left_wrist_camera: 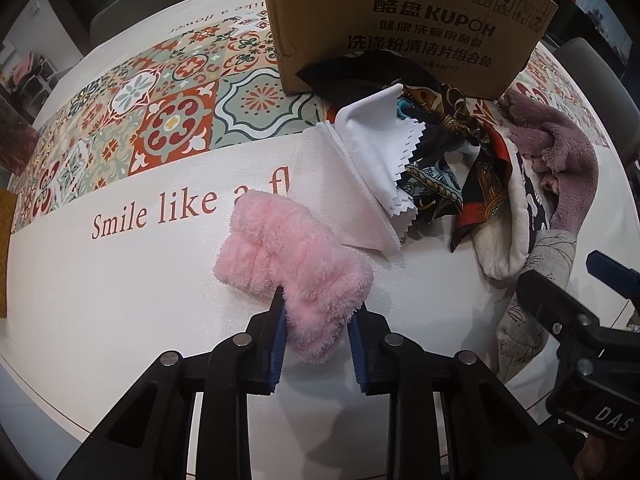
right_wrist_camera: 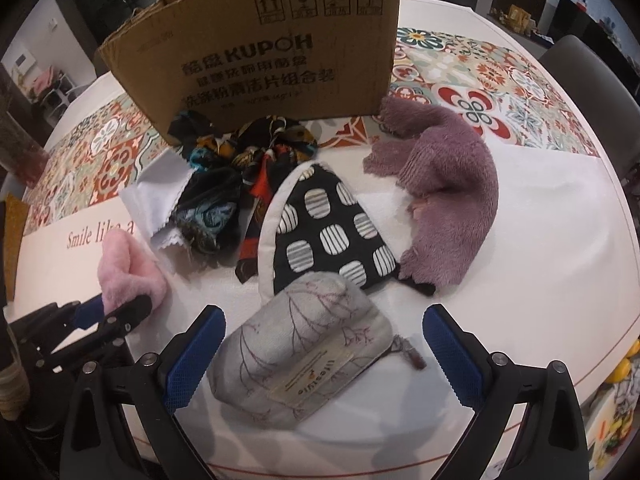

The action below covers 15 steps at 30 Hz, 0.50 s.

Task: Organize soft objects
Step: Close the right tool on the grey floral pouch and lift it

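Observation:
A pink fluffy cloth (left_wrist_camera: 280, 248) lies on the white tablecloth (left_wrist_camera: 100, 300). My left gripper (left_wrist_camera: 316, 320) is shut on its near end, a blue pad pressing each side. The right wrist view shows the same grip (right_wrist_camera: 116, 312) on the pink cloth (right_wrist_camera: 128, 268). My right gripper (right_wrist_camera: 324, 320) stands wide open over a grey leaf-print pouch (right_wrist_camera: 304, 344), which lies between the fingers with a gap on the right side. Behind stands a brown cardboard box (right_wrist_camera: 260, 60).
In a heap before the box lie a white cloth (right_wrist_camera: 156, 196), a dark patterned scarf (right_wrist_camera: 240, 160), a black dotted oven mitt (right_wrist_camera: 332, 232) and a purple fluffy cloth (right_wrist_camera: 452, 184). Grey chairs (right_wrist_camera: 592, 76) stand around the round table.

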Tool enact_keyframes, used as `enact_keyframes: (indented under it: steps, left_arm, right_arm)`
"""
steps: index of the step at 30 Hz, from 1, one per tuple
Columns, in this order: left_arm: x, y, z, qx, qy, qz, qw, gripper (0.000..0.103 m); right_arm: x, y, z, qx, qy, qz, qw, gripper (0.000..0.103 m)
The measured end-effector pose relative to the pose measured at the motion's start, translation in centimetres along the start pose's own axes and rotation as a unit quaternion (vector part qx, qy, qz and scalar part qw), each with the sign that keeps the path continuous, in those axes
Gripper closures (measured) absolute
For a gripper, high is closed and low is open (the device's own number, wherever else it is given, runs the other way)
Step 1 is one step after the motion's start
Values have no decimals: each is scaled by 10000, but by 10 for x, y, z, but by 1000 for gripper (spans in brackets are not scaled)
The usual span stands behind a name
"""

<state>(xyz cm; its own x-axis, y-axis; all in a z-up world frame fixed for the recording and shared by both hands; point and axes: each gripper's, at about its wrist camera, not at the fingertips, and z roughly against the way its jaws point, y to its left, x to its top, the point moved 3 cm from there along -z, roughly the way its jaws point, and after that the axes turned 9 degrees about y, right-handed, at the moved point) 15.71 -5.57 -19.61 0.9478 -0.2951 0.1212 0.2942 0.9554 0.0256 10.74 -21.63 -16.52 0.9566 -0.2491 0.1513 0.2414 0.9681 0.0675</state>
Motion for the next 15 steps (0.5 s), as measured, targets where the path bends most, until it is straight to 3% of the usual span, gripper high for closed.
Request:
enact_keyframes:
  steps: [1, 4, 6, 9, 12, 15]
  left_arm:
    - [0, 0, 0, -10, -2, -1, 10000, 76]
    - [-2, -1, 2, -25, -26, -23, 10000, 77]
    - [-3, -2, 4, -23, -58, -22, 10000, 77]
    - [-4, -1, 6, -38, -103, 8, 9999, 77]
    - [-7, -1, 9, -52, -150, 18, 9999, 78]
    - [-9, -1, 15, -52, -231, 22, 9997, 78]
  right_arm:
    - [-1, 1, 0, 10, 21, 6, 10000, 6]
    - [-4, 2, -2, 94, 109, 18, 9999, 27]
    - [-7, 4, -5, 136, 223, 46, 9996, 49]
    - [-11, 5, -6, 212, 283, 47, 9994, 68]
    - [-14, 7, 1, 233, 152, 92, 9996, 83]
    - [-16, 9, 9, 283, 12, 141, 9995, 90]
